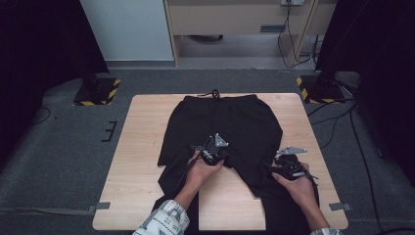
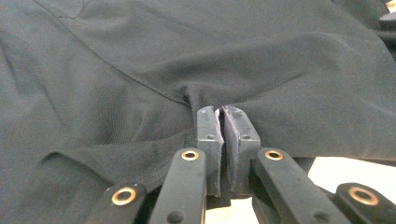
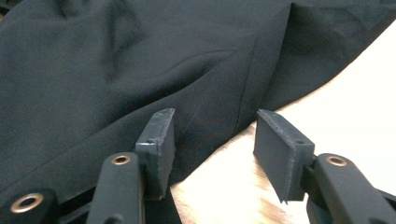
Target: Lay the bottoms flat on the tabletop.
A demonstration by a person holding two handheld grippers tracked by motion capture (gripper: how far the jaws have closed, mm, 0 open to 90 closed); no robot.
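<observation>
Sleeves: patterned cuffs enter at near edge of bench (image 1: 142, 196), one per forearm.
Left claw (image 2: 222, 112): jaws pressed together, pinching a fold of black trousers (image 2: 261, 60) at the crotch seam; fabric puckers up right at the tips. High view puts it (image 1: 219, 152) near mid-bench, over the split between the legs.
Right claw (image 3: 212, 126): jaws spread apart, w/ the trouser leg's edge lying between them, bare wood under the right jaw. High view puts it (image 1: 283, 166) at the right leg's outer edge, right of the left claw.
Trousers (image 1: 230, 122): spread flat on bench centre, waistband at far side, both legs running toward near edge and over it.
Drawstring (image 1: 213, 93): at far waistband, middle.
Floor (image 1: 58, 147): grey carpet round bench; hazard-striped bases at far left (image 1: 98, 90) & far right.
</observation>
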